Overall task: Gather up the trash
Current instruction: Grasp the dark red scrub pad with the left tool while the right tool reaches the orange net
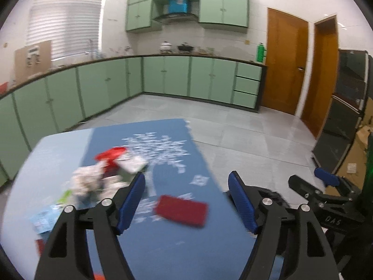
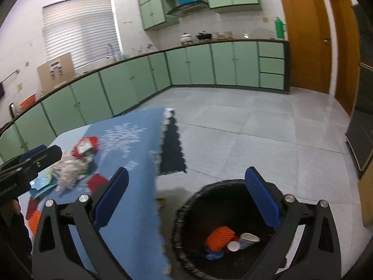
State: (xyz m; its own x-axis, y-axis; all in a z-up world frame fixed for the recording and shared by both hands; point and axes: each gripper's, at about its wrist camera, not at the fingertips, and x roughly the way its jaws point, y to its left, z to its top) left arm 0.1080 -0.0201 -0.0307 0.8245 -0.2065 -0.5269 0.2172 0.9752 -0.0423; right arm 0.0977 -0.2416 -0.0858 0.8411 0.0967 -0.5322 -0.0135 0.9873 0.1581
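Note:
My left gripper (image 1: pixel 186 200) is open and empty above the blue tablecloth (image 1: pixel 177 252). A red flat packet (image 1: pixel 181 210) lies between its fingers on the cloth. A blurred pile of trash (image 1: pixel 102 175), red and white wrappers and crumpled paper, lies to its left. My right gripper (image 2: pixel 186 200) is open and empty above a black bin (image 2: pixel 191 210) on the floor beside the table. The bin holds an orange ribbed item (image 2: pixel 220 237) and paper cups (image 2: pixel 247 239). The right gripper also shows in the left wrist view (image 1: pixel 326 186). The trash pile shows in the right wrist view (image 2: pixel 72 165).
Green kitchen cabinets (image 1: pixel 163 77) line the far walls. Wooden doors (image 1: pixel 286 63) stand at the right. A dark glass cabinet (image 1: pixel 345 107) and cardboard boxes (image 1: pixel 359 154) are at the far right. Grey tiled floor (image 2: pixel 256 126) lies beyond the table.

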